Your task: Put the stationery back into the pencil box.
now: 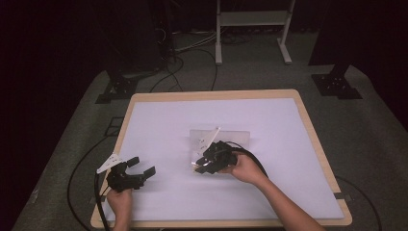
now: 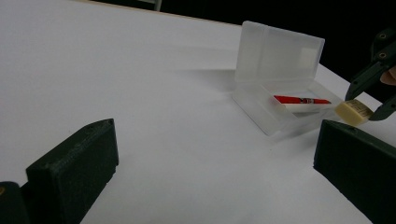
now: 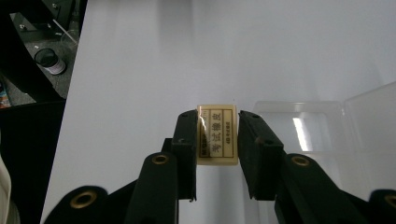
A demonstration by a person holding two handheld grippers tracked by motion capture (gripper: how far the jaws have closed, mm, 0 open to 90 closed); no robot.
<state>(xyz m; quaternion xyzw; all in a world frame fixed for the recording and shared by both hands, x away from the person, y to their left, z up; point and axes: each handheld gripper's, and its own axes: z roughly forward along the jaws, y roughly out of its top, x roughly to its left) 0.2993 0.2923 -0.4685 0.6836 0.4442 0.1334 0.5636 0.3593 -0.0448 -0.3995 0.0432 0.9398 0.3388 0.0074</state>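
The right gripper (image 3: 216, 140) clamps a cream eraser (image 3: 217, 135) between its jaws, above the table (image 1: 159, 120). The open clear box (image 3: 299, 128) lies just to the gripper's right in the right gripper view, a red-and-white item (image 2: 301, 101) inside. The eraser label carries printed characters, too small to read surely. The left gripper (image 1: 139, 171) rests open, well apart.

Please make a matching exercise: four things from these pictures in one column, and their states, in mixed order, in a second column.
1. small cream rectangular eraser
2. clear plastic hinged box
3. red-and-white flat stick
4. left gripper

a. lies inside the box
b. open, holding nothing
c. clamped in the right gripper
d. lid up, on the white table

Pairs: 1-c, 2-d, 3-a, 4-b
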